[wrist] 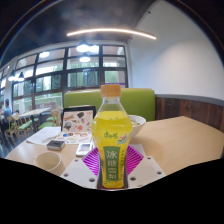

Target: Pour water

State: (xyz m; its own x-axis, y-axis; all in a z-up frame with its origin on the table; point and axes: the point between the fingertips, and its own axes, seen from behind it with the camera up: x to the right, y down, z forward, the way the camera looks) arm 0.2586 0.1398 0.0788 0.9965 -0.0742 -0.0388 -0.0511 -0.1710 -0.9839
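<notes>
A plastic bottle [111,135] of yellow drink with an orange cap and a green-yellow label stands upright between my fingers, lifted above the table. My gripper [111,165] is shut on the bottle, with the pink pads [92,157] pressed against both sides of its lower body. A paper cup [49,160] stands on the wooden table [175,135] to the left of the fingers. A white bowl [136,122] sits just behind the bottle to the right.
A laptop [78,120], a phone [56,146] and a small box [84,148] lie on the table left of the bottle. A green sofa [142,102] backs the table. Windows and a ceiling light fill the far side.
</notes>
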